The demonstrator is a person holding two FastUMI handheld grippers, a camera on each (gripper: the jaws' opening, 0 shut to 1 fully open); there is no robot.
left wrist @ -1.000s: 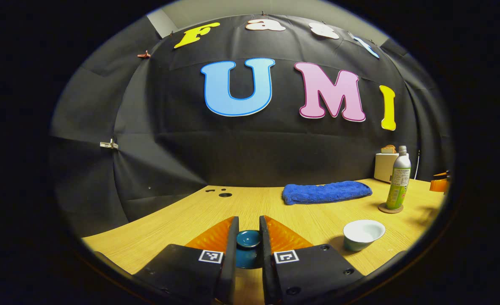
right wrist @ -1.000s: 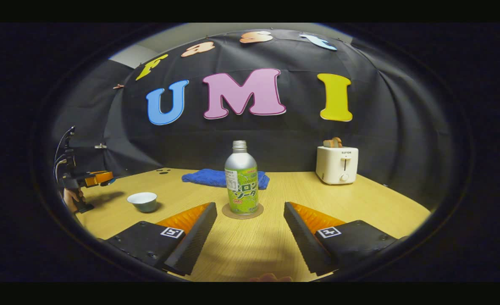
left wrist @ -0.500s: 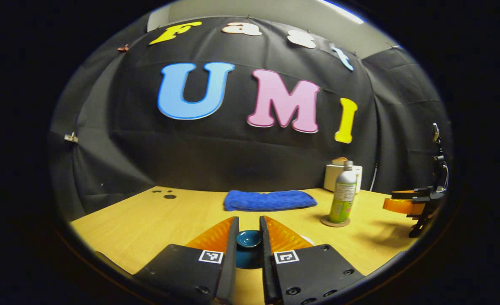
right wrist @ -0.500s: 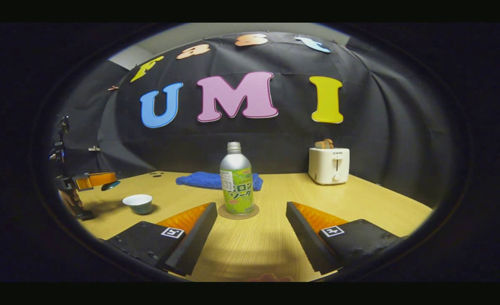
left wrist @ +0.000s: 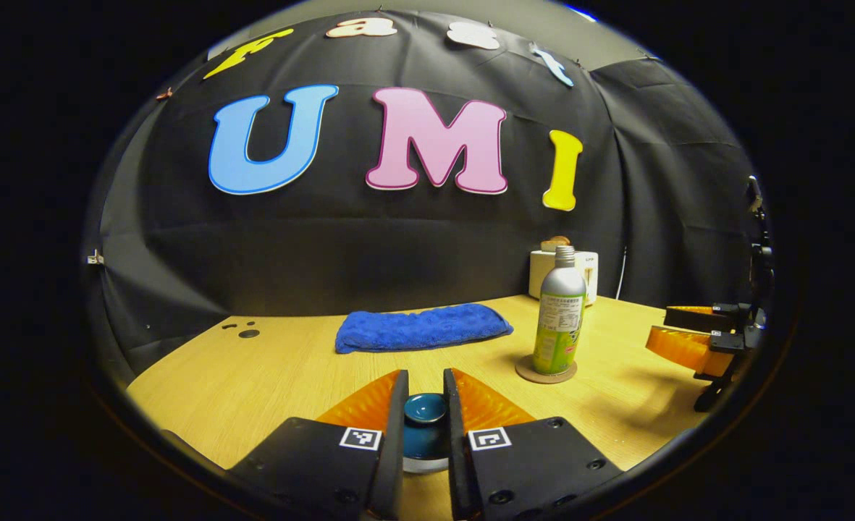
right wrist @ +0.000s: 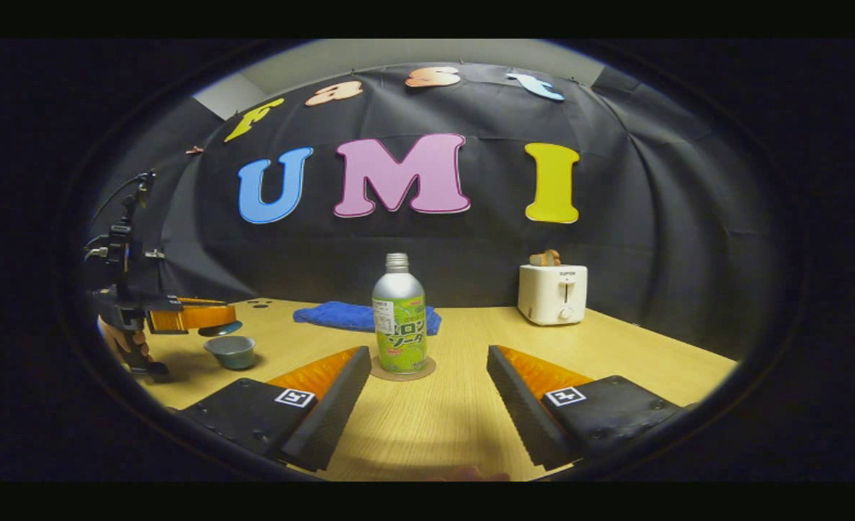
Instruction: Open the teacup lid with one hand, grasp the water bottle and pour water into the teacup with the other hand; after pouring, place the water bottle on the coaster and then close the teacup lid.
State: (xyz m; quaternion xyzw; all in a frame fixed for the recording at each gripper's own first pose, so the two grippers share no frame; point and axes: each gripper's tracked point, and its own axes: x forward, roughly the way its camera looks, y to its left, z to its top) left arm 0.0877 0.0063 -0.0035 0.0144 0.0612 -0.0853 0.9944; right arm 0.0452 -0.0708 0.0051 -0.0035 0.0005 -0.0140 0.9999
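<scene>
Left gripper view: the left claw is closed tight on the knob of the teacup lid, one finger pressing on each side. The lid sits flat, knob up, held above the counter. The water bottle stands straight up on its round coaster, ahead and off to the right of this claw, toward the back right part of the counter. Its long side runs up and down and its cap points at the ceiling. The right claw waits near the right edge, just beside the bottle.

Right gripper view: the right claw is wide open and holds nothing. The water bottle on the coaster is straight ahead of it, lined up with the gap between the two fingers, a little left of the middle. So this claw is the nearer one, and I think it only has to go forward and close on the bottle's sides. The teacup sits open near the left edge, well apart from the bottle, right below the left claw that holds the lid above it.
</scene>
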